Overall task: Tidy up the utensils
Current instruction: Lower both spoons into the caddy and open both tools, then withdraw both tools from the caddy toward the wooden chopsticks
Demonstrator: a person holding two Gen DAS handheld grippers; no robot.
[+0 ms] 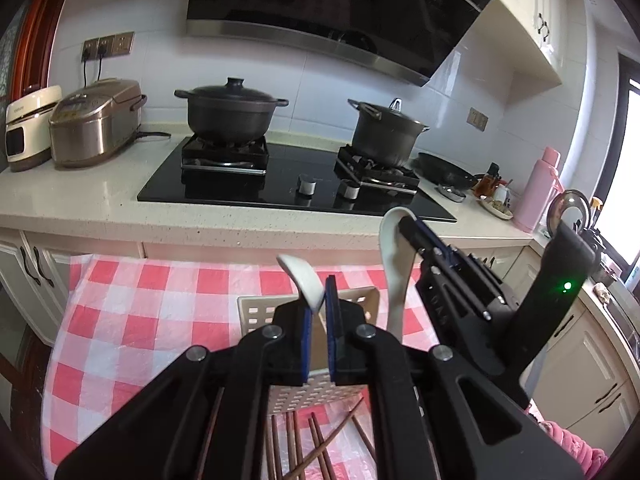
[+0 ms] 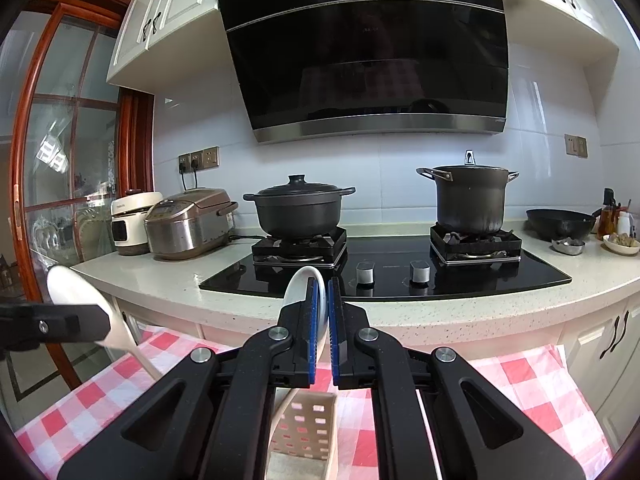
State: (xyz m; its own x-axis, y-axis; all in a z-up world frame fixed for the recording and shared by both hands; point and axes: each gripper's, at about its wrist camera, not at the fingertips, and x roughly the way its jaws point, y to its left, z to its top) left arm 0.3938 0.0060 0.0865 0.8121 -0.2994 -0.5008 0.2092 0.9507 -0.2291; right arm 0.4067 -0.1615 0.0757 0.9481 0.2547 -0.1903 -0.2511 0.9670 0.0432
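Note:
My left gripper is shut on a white ceramic spoon, held above a beige perforated utensil holder on the red-checked tablecloth. My right gripper is shut on a second white spoon, close to the right of the first and over the same holder. In the right wrist view the right gripper pinches that spoon, with the holder below and the left gripper's spoon at the left. Several brown chopsticks lie on the cloth before the holder.
The table with the checked cloth stands against a kitchen counter. On the counter are a black hob with two dark pots, a rice cooker, a wok and a pink flask.

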